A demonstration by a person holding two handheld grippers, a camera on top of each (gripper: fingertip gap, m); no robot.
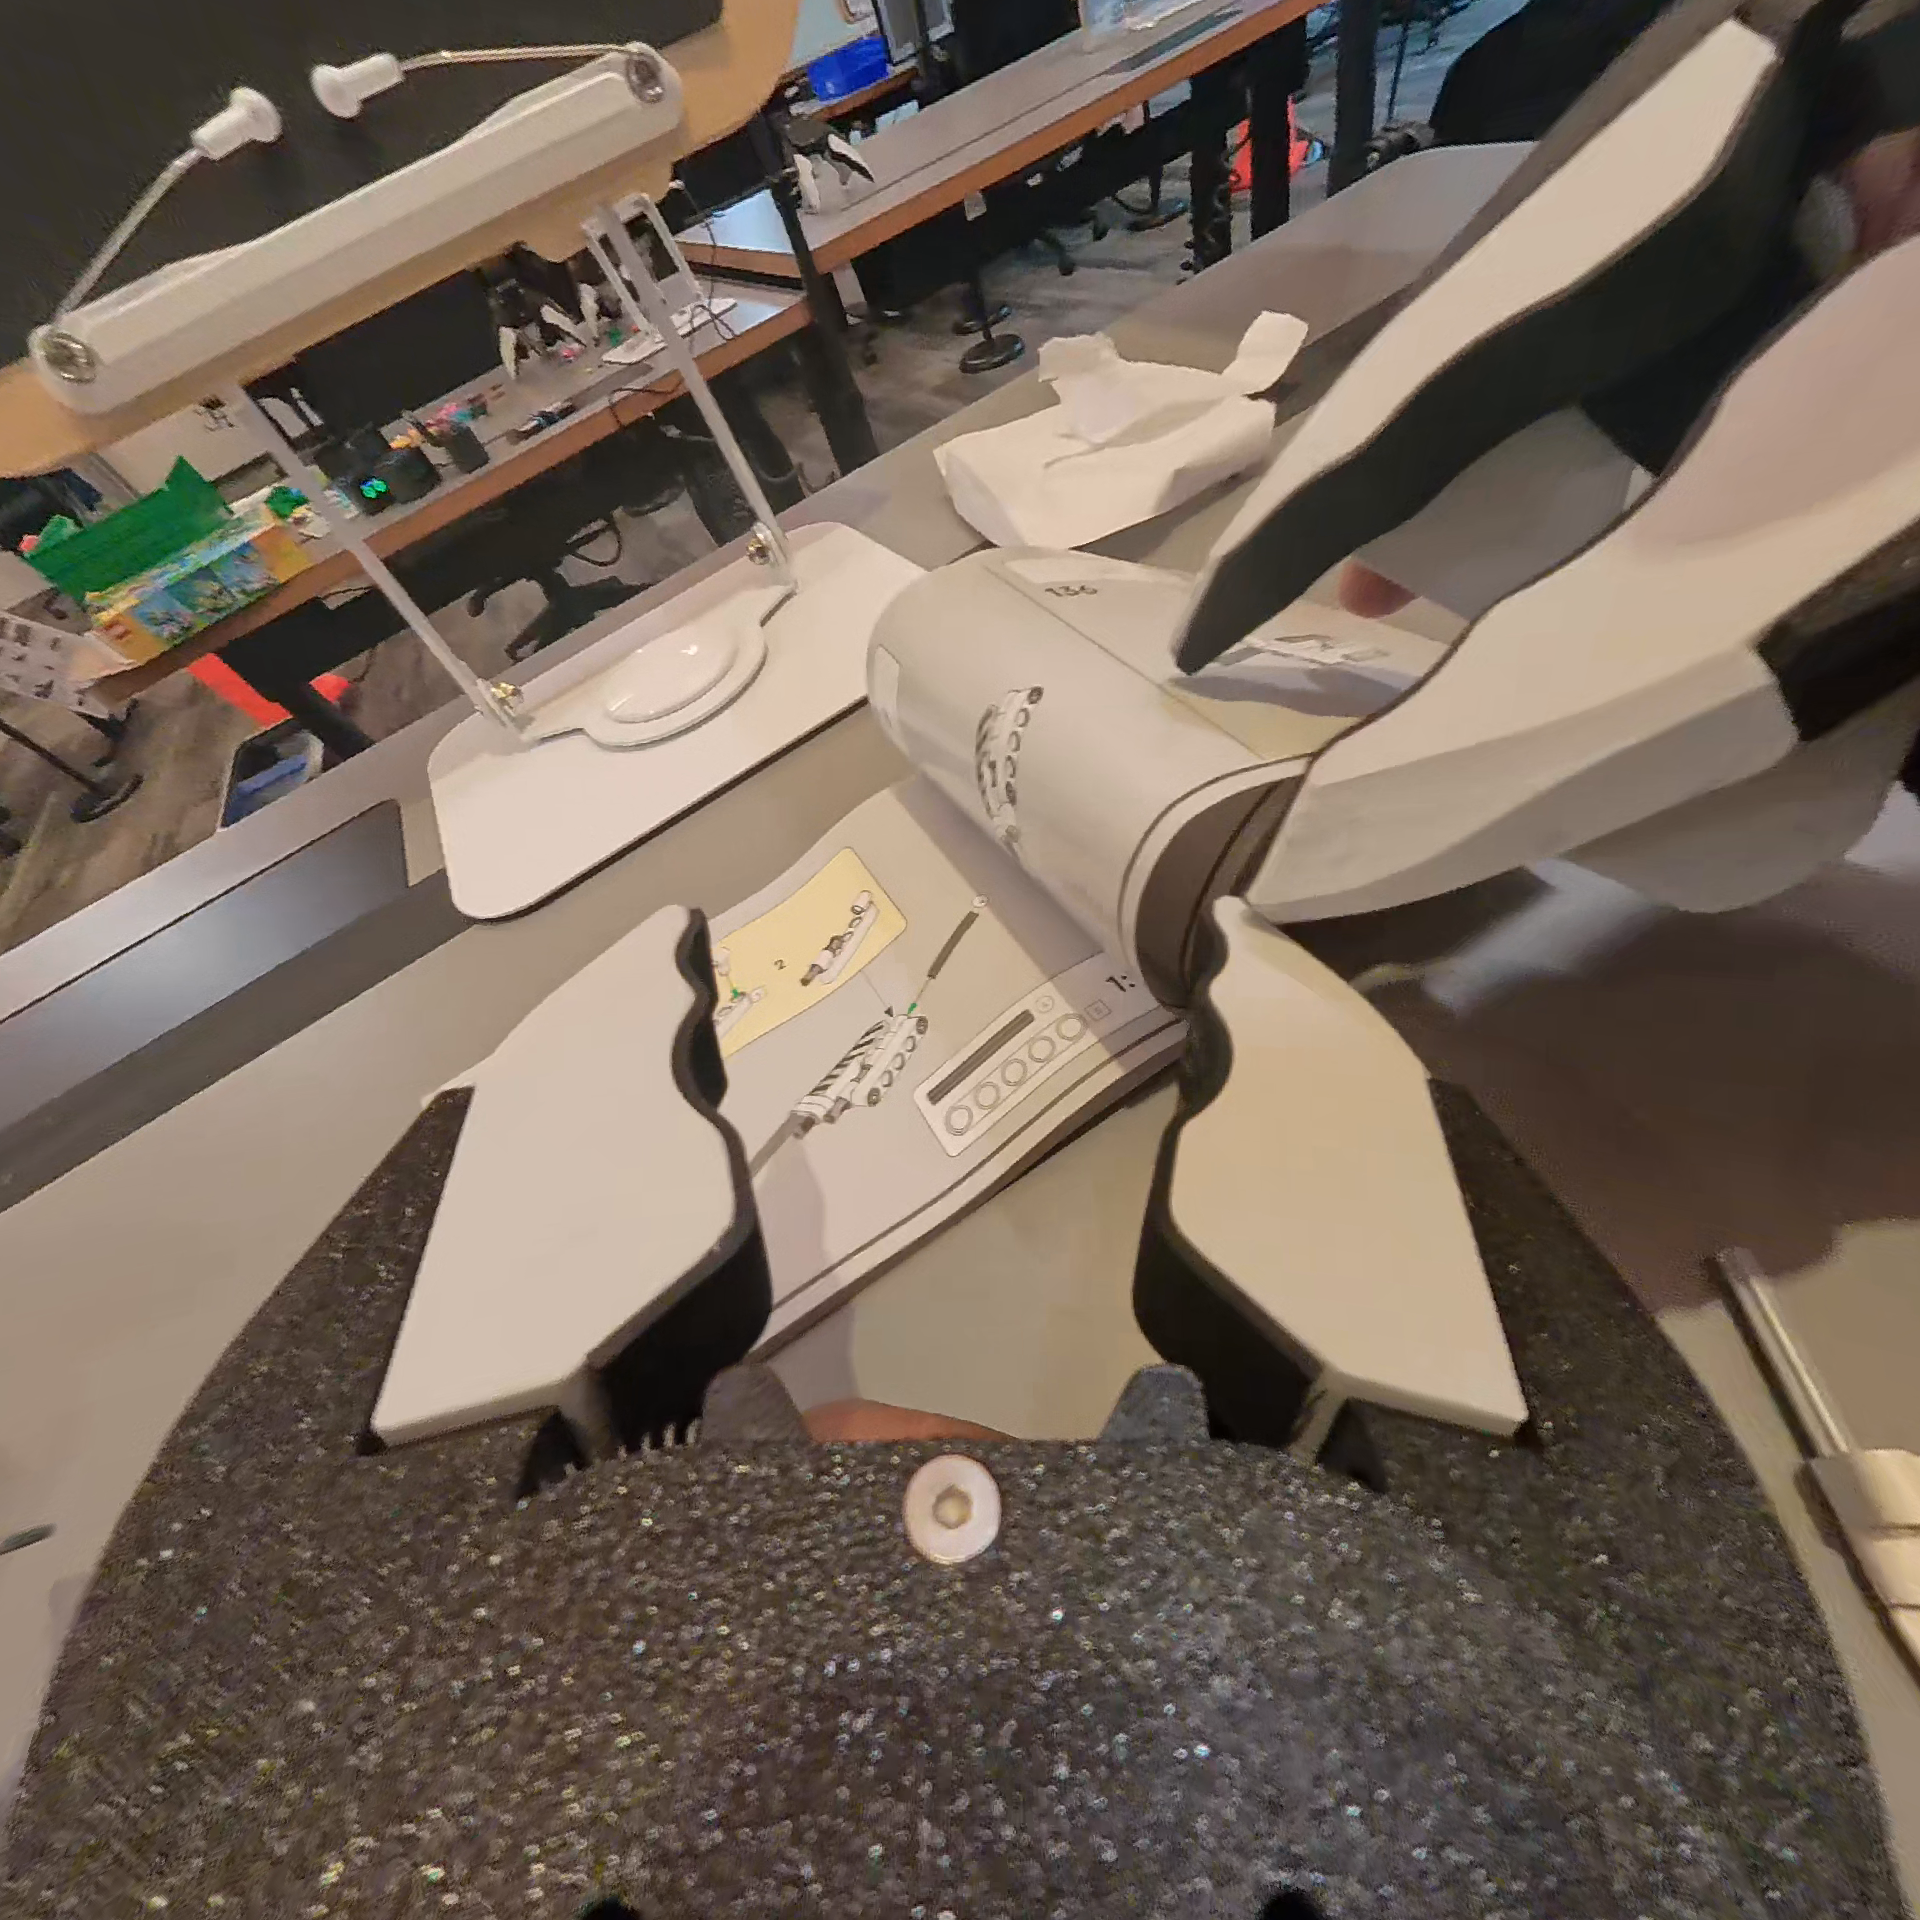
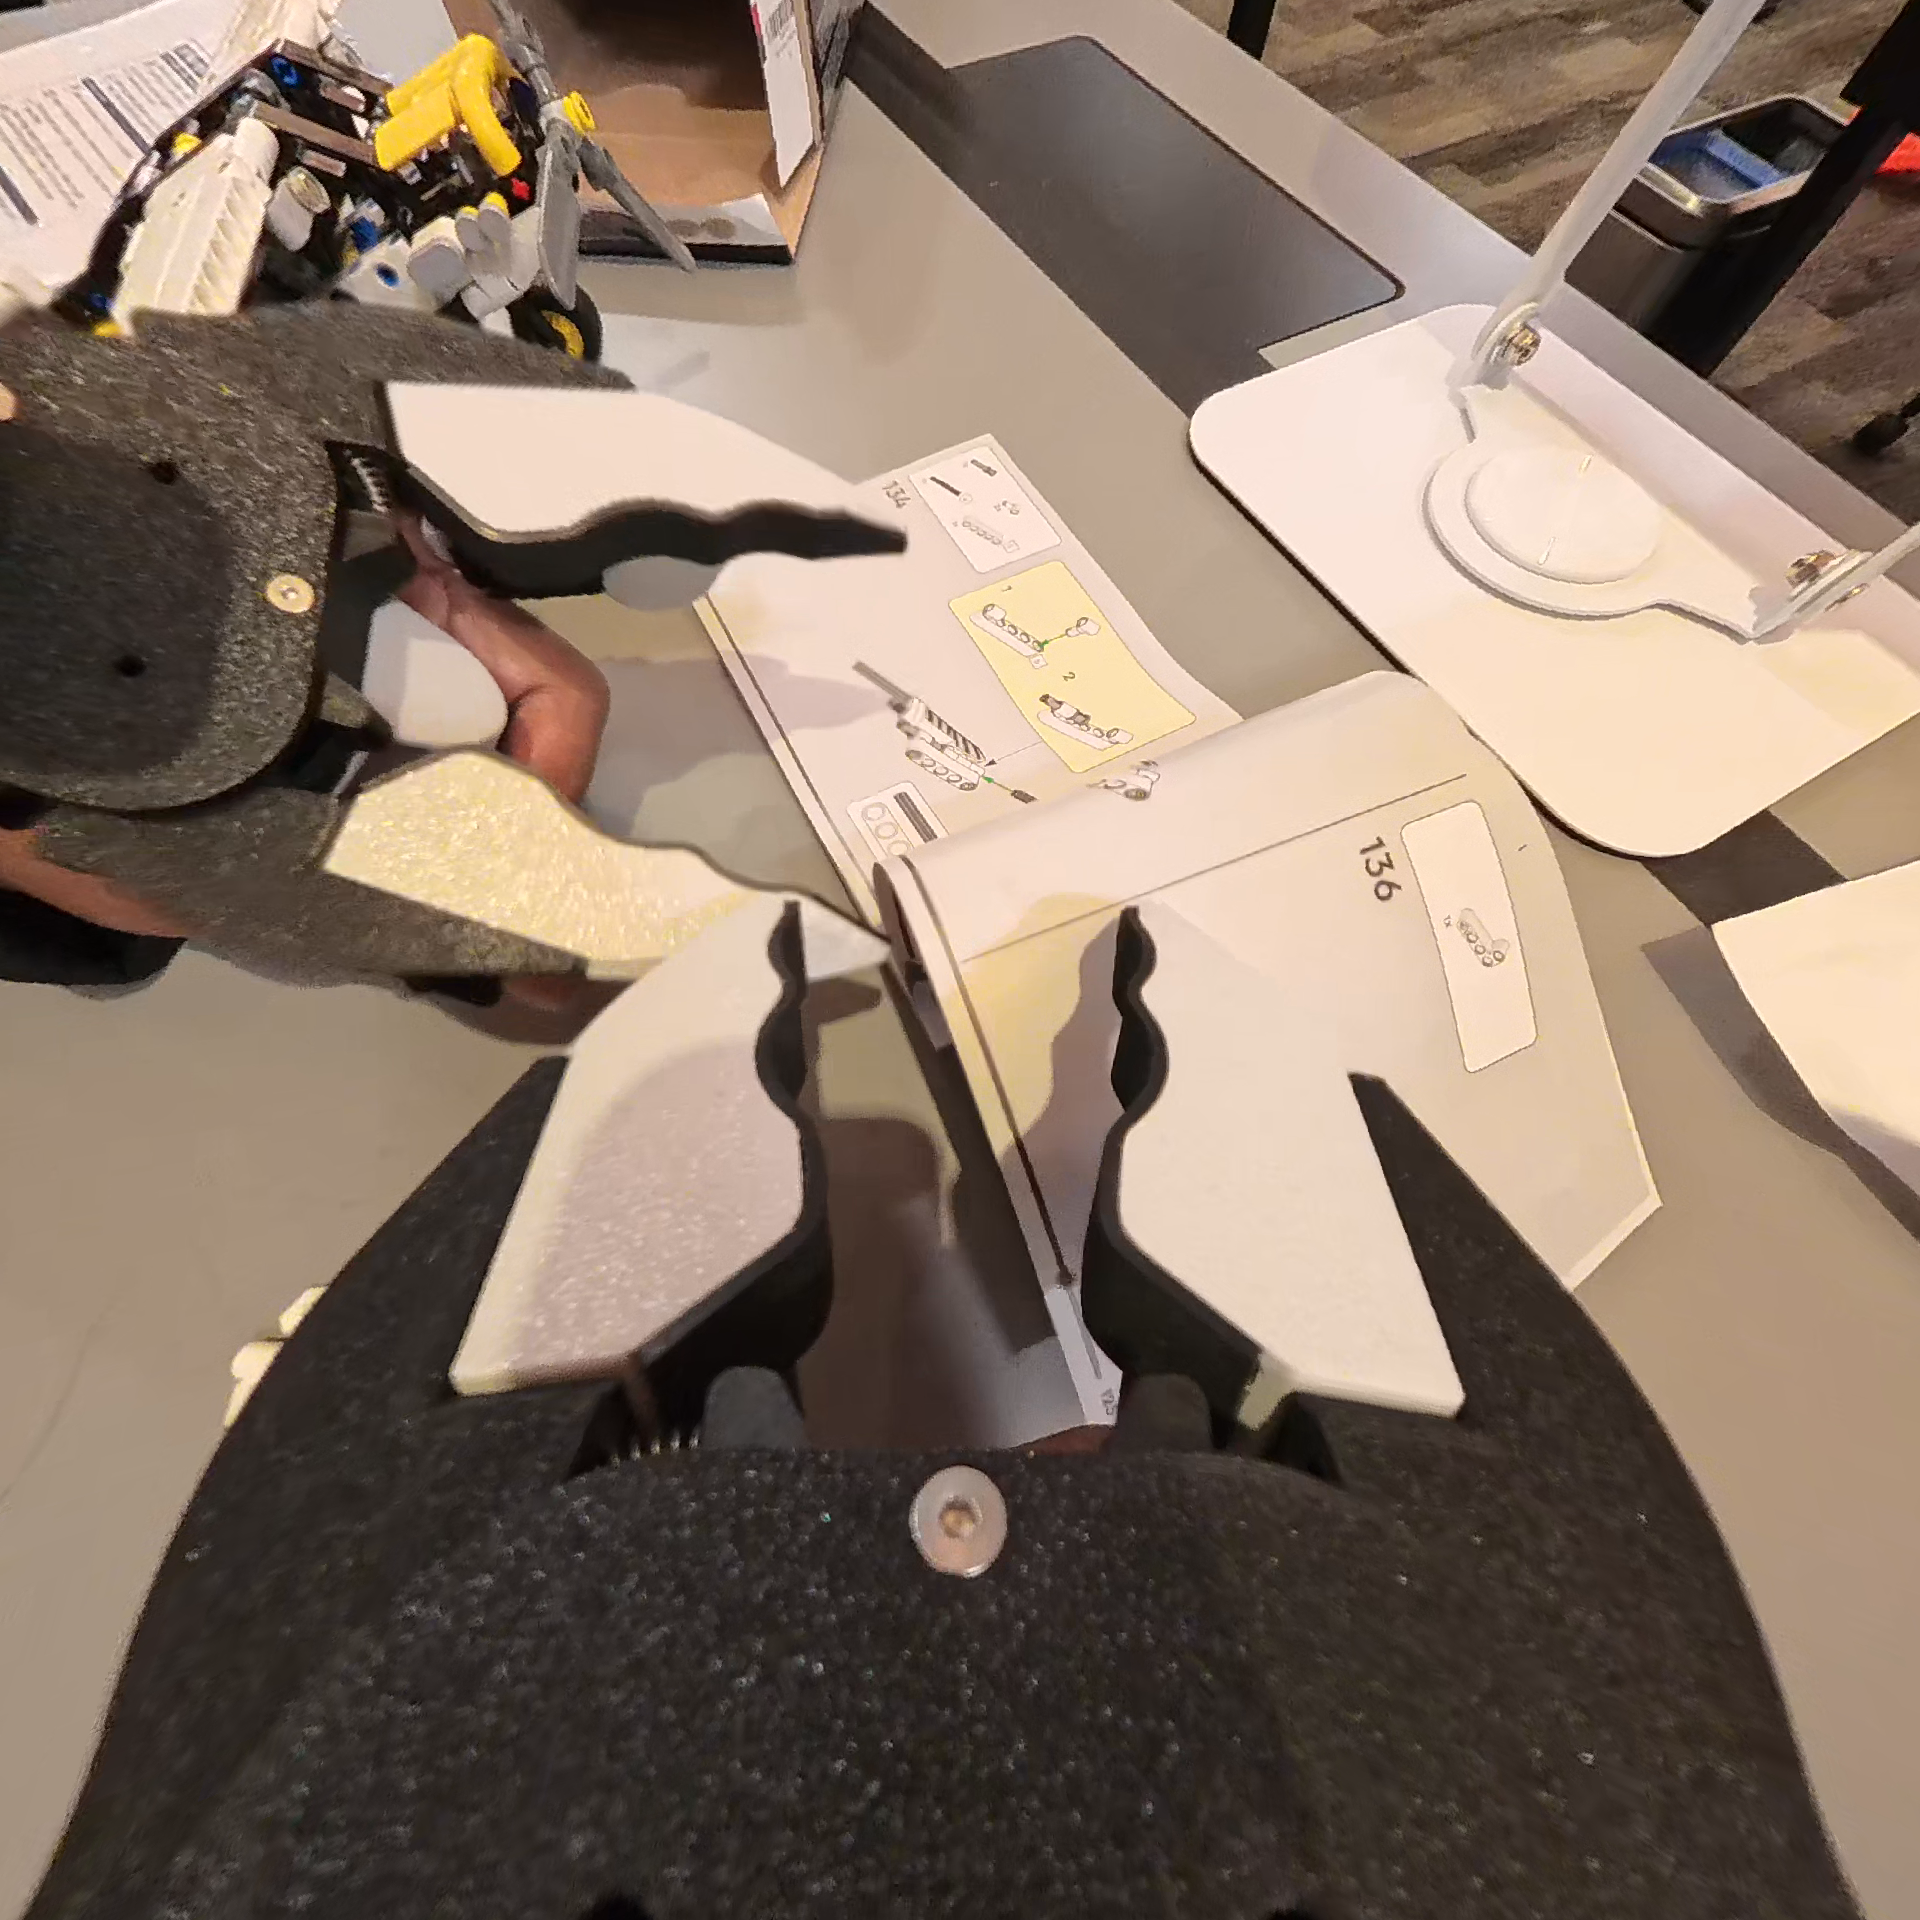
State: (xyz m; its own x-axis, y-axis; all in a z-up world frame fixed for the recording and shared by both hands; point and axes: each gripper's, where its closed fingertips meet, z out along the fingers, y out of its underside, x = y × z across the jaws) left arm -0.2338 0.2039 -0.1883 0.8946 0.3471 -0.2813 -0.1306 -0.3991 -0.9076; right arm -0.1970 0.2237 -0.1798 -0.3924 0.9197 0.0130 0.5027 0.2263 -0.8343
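Both grippers are working over an open instruction booklet (image 2: 935, 665) that lies on the grey table (image 2: 312, 1143). Right gripper (image 2: 961, 961) sits bottom centre of its own view, jaws partly apart, with the curled-up page (image 2: 1299, 831) standing between the fingers. Can't tell if the pads actually press on it, looks like there's space on the left side. Left gripper (image 1: 951, 971) is spread wide, bottom centre of its view, hovering over the flat page with nothing in it, its right fingertip (image 1: 1210, 987) just beside the curl. Upper right of the right view there's a white lamp base (image 2: 1558, 644), upper left a toy brick vehicle (image 2: 343, 208) and a cardboard box (image 2: 727, 125). Left view also shows crumpled tissues (image 1: 1122, 447) behind the booklet, upper middle of the frame
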